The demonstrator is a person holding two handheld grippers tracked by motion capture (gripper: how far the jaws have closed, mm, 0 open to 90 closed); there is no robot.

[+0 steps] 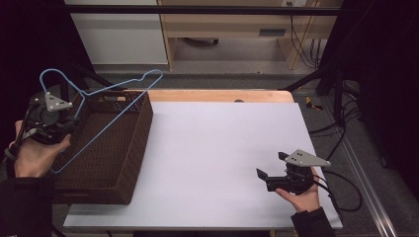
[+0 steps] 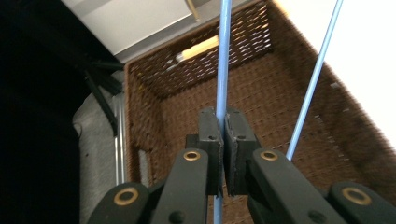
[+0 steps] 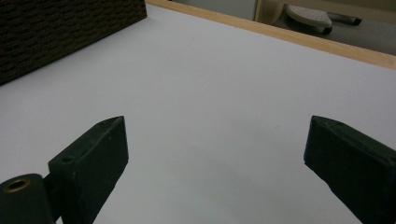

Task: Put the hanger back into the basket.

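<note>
A light blue wire hanger (image 1: 106,123) hangs tilted over a brown wicker basket (image 1: 141,133) that stands on the left of the white table (image 1: 222,138). My left gripper (image 1: 76,114) is above the basket's left rim, shut on one of the hanger's wires. In the left gripper view the jaws (image 2: 223,130) pinch the blue wire (image 2: 223,56) over the basket's woven inside (image 2: 149,121). My right gripper (image 1: 272,164) rests low at the table's front right, open with nothing between its fingers. The right gripper view has its wide-open jaws (image 3: 215,135) over bare table (image 3: 210,70).
The table's far side has a wooden edge (image 1: 222,95). Black frame struts and cables (image 1: 341,128) lie off the table's right side. Cabinets (image 1: 222,24) stand on the floor behind. A corner of the basket (image 3: 70,32) shows far left in the right gripper view.
</note>
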